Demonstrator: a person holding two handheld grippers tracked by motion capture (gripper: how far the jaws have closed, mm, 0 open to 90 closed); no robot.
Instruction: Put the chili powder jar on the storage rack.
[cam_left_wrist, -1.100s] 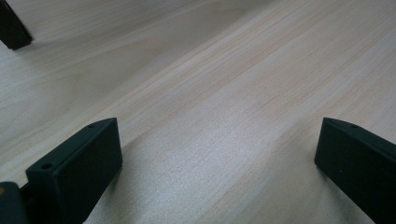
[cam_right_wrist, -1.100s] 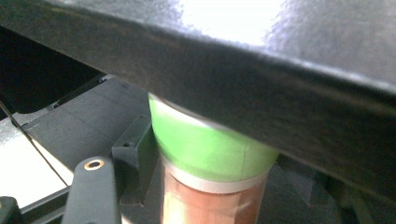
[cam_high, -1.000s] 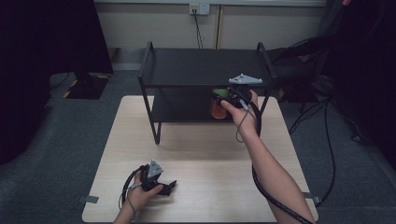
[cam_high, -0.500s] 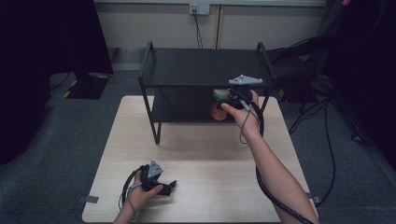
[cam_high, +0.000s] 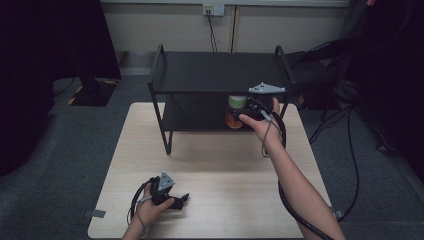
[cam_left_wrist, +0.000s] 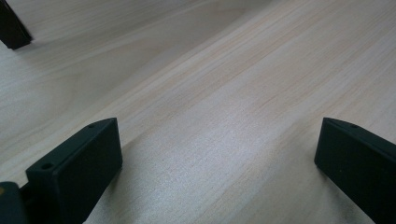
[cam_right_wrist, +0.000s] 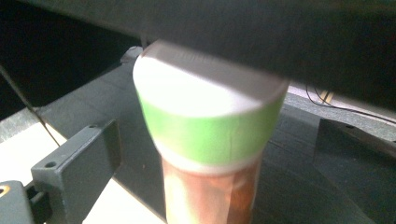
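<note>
While both hands sit at the rack, state per item:
Right gripper (cam_high: 246, 107): at front of black two-tier rack (cam_high: 220, 70), right half, pointing in under the top shelf.
Right jaws: spread wide either side of the jar; left jaw stands clear of it w/ a gap in right gripper view; right jaw dark, off to the side, apart too. Not clamping it.
Jar (cam_right_wrist: 210, 149): orange-brown body, green band, white cap; upright on rack's lower shelf, right part, cap just below the top shelf's underside. High view shows it (cam_high: 236, 111) right ahead of the gripper.
Right hand (cam_high: 262, 122): wrapped on gripper body; grey three-cornered plate on top, cable trailing back along forearm.
In the way: top shelf edge close over the cap; rack's right front post just beside the hand.
Left gripper (cam_high: 177, 200): well apart from rack, low on tabletop (cam_high: 225, 170) near its front edge, left of rack's left front leg.
Left jaws: wide open, nothing betw. them but bare light wood (cam_left_wrist: 224, 121); resting on or just over it, can't tell which.
Rack leg: dark foot at top-left corner of left gripper view (cam_left_wrist: 13, 28).
Left hand (cam_high: 150, 207): gripping the body, cable looped beside it.
</note>
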